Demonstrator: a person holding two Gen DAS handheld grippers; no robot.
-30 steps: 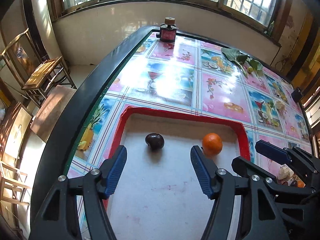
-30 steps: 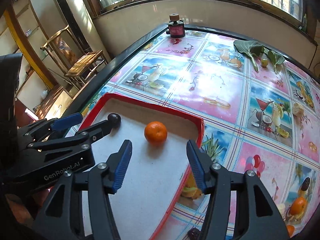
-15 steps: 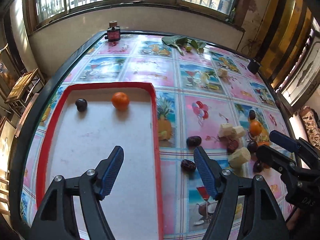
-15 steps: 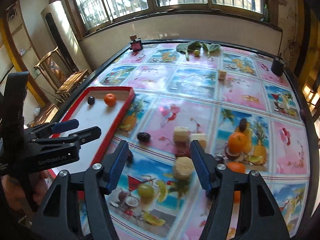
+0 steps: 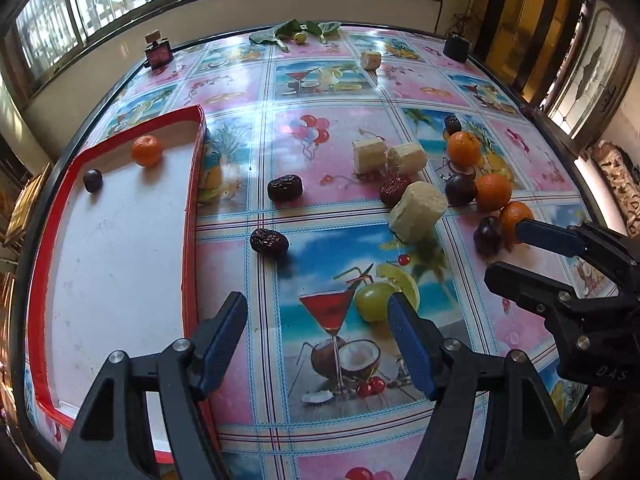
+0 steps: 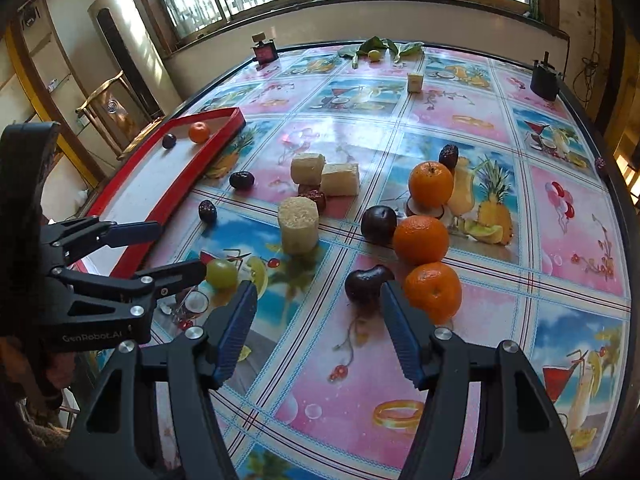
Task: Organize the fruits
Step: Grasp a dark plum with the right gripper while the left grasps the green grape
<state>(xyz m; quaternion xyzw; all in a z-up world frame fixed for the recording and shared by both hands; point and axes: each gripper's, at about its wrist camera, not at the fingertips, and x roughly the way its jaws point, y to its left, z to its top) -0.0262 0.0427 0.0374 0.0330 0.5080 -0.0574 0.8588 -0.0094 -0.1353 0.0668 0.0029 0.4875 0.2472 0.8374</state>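
Observation:
A red tray at the left holds an orange and a dark plum. My left gripper is open over the tablecloth, with a green grape just ahead of its right finger. Two dates lie beyond it. My right gripper is open and holds nothing. A dark plum and an orange sit right at its right fingertip. Two more oranges, another plum and pale sugarcane pieces lie farther out.
A perfume bottle, green leaves, a lone sugarcane piece and a dark cup stand along the table's far side. Wooden chairs are beyond the left edge. The left gripper hovers by the tray's near corner.
Both grippers have drawn back from over the tray and swung right, toward the loose fruit pile. Both stayed open; the orange and plum stay in the tray.

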